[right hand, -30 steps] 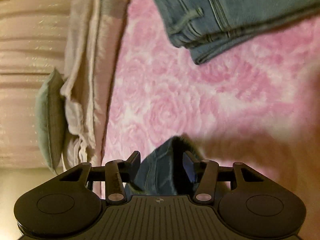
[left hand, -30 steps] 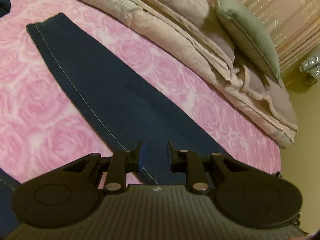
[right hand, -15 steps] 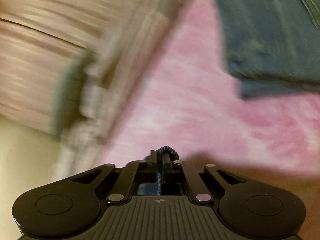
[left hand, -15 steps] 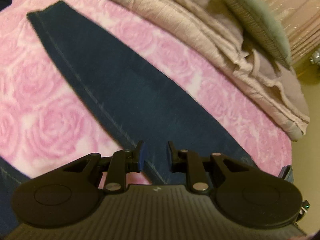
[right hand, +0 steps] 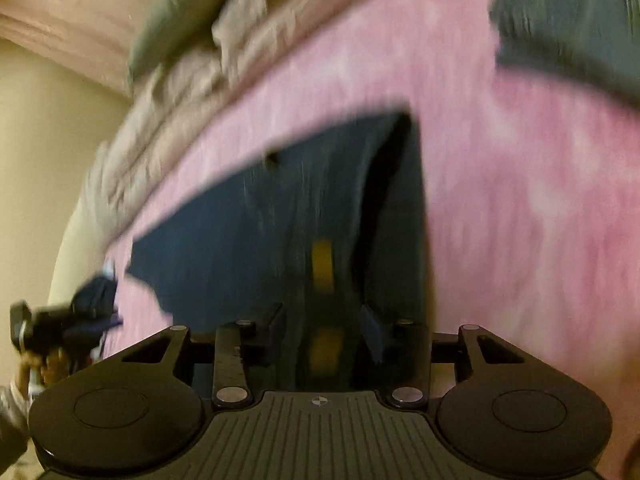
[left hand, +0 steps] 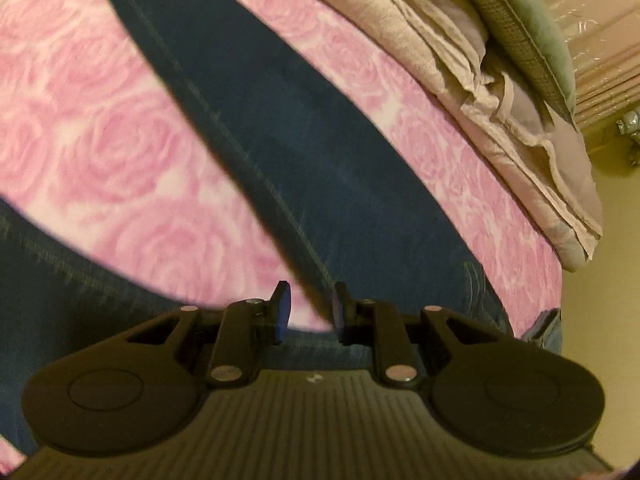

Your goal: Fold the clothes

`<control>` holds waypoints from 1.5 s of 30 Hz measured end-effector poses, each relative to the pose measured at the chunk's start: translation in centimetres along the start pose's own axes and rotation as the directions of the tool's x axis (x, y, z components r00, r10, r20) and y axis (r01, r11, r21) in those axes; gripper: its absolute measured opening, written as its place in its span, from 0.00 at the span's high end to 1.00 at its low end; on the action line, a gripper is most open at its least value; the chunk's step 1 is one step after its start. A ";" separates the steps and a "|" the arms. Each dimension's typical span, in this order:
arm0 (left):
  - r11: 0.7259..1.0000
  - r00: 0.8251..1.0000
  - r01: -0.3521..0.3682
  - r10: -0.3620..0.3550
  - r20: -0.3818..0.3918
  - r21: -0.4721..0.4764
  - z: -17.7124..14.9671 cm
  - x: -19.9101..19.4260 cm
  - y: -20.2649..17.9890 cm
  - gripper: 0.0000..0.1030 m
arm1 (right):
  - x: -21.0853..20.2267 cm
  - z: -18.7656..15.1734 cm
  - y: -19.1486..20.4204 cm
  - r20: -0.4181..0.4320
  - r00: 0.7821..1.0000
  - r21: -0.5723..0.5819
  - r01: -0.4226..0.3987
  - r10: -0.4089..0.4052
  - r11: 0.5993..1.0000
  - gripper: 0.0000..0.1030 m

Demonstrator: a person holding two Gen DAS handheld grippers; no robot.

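Observation:
Dark blue jeans [left hand: 280,128] lie spread on the pink rose bedspread [left hand: 112,152], one leg running diagonally away from me. My left gripper [left hand: 310,308] hovers open just above that leg, its side seam passing between the fingertips. The right wrist view is blurred. It shows the jeans' waist part [right hand: 280,208] with a yellow label lying flat, and my right gripper [right hand: 324,324] open over it with nothing pinched. At that view's far left edge are a hand and the other gripper [right hand: 48,336], smeared by motion.
A folded beige quilt [left hand: 400,28] and a green pillow [left hand: 520,20] line the far side of the bed. Folded light-blue jeans [right hand: 572,28] rest further up the bedspread. The bed ends at the right, where a yellowish floor [left hand: 600,320] shows.
My right gripper, shut on jeans fabric half a second ago, has opened and let it go onto the bed. My left gripper has dropped closer to the leg, still open.

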State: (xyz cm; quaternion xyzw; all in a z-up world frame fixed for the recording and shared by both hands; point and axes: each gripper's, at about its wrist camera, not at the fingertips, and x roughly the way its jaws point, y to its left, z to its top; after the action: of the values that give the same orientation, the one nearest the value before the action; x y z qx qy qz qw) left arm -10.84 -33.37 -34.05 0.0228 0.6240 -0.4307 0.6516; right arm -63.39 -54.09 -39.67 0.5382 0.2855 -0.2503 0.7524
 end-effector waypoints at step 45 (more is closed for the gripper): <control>0.998 0.999 -0.034 0.035 -0.019 0.051 -3.0 -0.1 2.2 0.83 | 0.5 0.5 0.9 0.139 0.990 0.017 0.018 -0.021 1.000 0.48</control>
State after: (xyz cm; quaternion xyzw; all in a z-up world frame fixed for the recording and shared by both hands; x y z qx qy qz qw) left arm -11.89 -30.23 -35.69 0.0544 0.6188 -0.4349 0.6519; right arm -62.32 -54.34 -39.28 0.5226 0.2354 -0.2969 0.7637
